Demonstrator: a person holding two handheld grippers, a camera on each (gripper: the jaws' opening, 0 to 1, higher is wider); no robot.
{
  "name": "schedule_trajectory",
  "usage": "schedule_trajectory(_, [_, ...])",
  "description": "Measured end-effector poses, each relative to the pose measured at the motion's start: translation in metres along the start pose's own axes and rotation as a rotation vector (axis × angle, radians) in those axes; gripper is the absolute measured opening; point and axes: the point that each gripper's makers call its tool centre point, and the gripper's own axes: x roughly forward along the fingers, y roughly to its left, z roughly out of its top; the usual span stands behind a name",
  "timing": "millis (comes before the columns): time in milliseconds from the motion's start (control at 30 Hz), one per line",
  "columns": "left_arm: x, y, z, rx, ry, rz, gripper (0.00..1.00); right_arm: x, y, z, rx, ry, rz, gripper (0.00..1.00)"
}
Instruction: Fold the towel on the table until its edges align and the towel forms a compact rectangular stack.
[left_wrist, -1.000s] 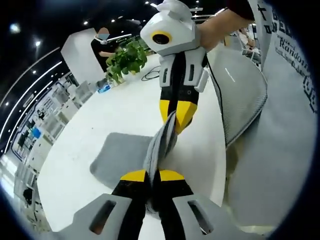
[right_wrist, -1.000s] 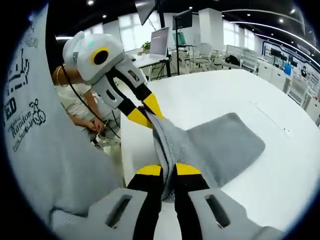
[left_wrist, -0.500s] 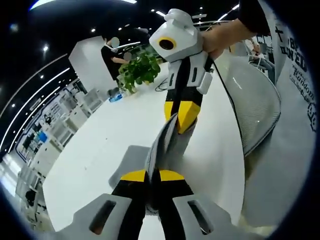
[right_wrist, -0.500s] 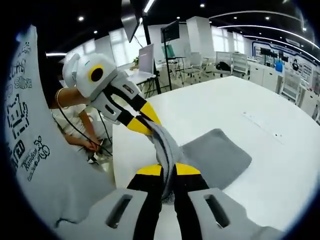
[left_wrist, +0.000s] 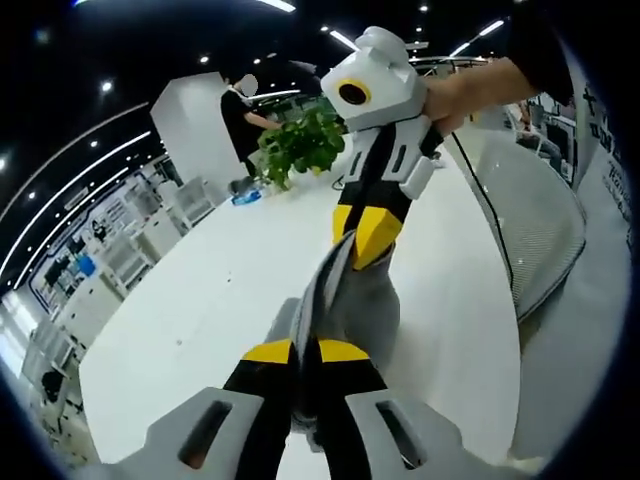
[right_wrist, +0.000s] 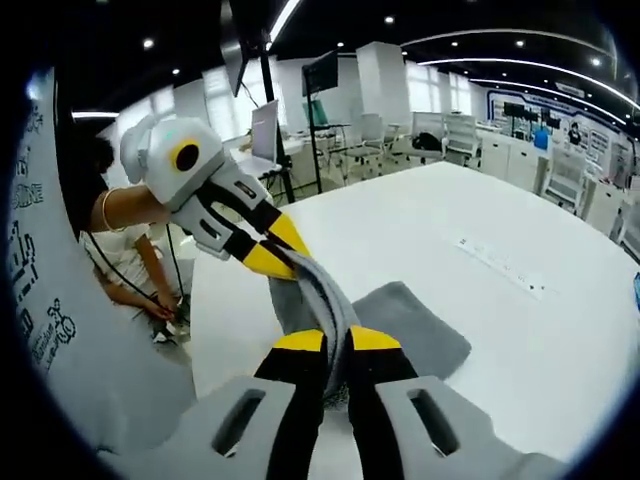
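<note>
Left hand-held gripper: jaws closed tight on a bunched edge of the grey towel, seen along its own yellow-tipped jaws at the near edge of the left gripper view. It also enters the right gripper view from the left, clamped on the same edge.

Right hand-held gripper: likewise pinched shut on the towel's edge. In the left gripper view it reaches in from the far side, a hand wrapped round its white body.

Towel: the held edge is lifted off the white counter and stretched as a gathered ridge between the two grippers. In the right gripper view the rest of the cloth drapes down and lies flat on the counter, to the right of the jaws and beyond them.

Counter: broad, white and bare around the towel, its near edge just beside the person.

Surroundings: a potted plant stands at the counter's far end in the left gripper view, with a mesh office chair to the right. Desks and monitors fill the room beyond.

Step in hand: judged from the raised edge, a fold is under way, with the gripped edge being carried over the part that rests on the counter.

Next move: it likely calls for taking both grippers across together, keeping the edge taut and level. They would then lower it onto the opposite edge so the two line up before letting go.
</note>
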Motion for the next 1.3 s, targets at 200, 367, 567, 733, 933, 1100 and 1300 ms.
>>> schedule_trajectory(200, [0.024,0.016,-0.007,-0.049,-0.005,-0.044,0.07,0.011,-0.023,-0.005,0.065,0.000,-0.025,0.05])
schedule_trajectory(367, [0.043,0.023,-0.014,-0.081,0.001,-0.075,0.07,0.022,-0.047,-0.014,0.121,0.015,-0.063,0.05])
schedule_trajectory(567, [0.068,0.033,-0.032,-0.119,0.033,-0.097,0.08,0.039,-0.066,-0.023,0.144,0.044,-0.104,0.05])
schedule_trajectory(733, [0.087,0.037,-0.047,-0.153,0.056,-0.112,0.08,0.051,-0.082,-0.033,0.181,0.065,-0.128,0.05])
schedule_trajectory(933, [0.110,0.037,-0.067,-0.194,0.099,-0.119,0.09,0.065,-0.097,-0.051,0.239,0.096,-0.139,0.06])
schedule_trajectory(1100, [0.122,0.039,-0.077,-0.205,0.112,-0.108,0.10,0.074,-0.109,-0.058,0.252,0.112,-0.161,0.07])
schedule_trajectory(1300, [0.131,0.043,-0.091,-0.240,0.142,-0.082,0.15,0.084,-0.116,-0.065,0.245,0.133,-0.179,0.07])
